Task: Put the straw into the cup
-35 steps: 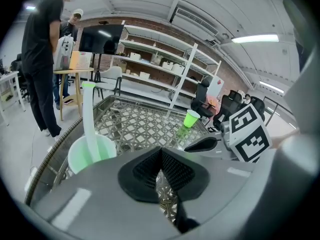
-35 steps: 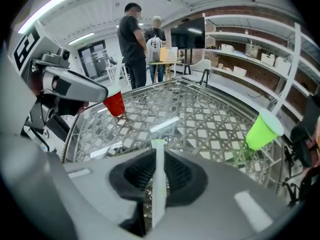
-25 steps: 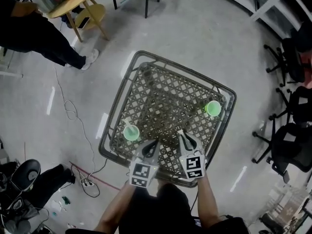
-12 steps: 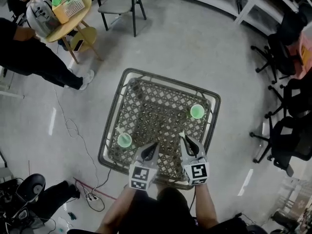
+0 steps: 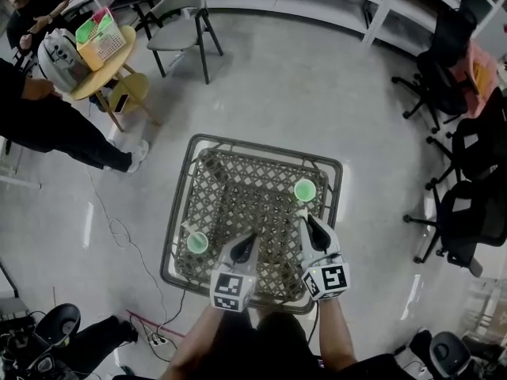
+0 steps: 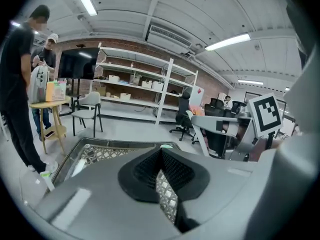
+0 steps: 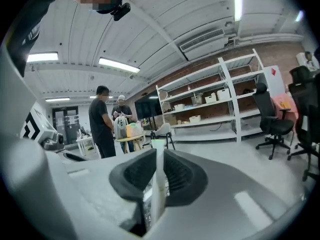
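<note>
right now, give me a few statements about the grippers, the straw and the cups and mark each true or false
1. The right gripper is closed on a straw. True.
2. The left gripper holds a cup. False: its jaws are together with nothing between them.
3. Two green cups stand on the lattice table. True.
4. The cups stand side by side at the table's middle. False: one is near the left edge, the other near the far right corner.
</note>
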{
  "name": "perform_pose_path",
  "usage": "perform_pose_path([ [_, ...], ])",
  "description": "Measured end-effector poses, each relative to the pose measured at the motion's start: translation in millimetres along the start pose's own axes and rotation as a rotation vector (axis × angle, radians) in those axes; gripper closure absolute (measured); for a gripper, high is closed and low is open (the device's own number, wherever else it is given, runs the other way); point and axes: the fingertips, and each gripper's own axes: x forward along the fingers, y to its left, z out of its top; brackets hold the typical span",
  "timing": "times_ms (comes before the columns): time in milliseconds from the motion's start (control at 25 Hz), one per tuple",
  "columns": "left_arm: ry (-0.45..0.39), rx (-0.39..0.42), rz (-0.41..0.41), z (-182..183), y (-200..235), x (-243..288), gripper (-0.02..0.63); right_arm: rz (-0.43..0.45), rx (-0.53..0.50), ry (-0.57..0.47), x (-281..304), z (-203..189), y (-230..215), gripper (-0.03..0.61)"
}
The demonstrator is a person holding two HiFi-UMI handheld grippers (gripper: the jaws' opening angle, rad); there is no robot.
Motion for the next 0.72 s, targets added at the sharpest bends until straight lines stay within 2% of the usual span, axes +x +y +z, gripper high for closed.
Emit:
perform_pose_path([
  [440, 0.02, 0.007, -0.059, 0, 1, 33, 0.607, -0.106, 0.061, -0.144, 17, 42, -46, 0.529],
  [720, 0.057, -0.007, -0.101, -11, 1, 58, 0.607, -0.174, 0.078, -0.178, 38, 39, -77, 0.529],
])
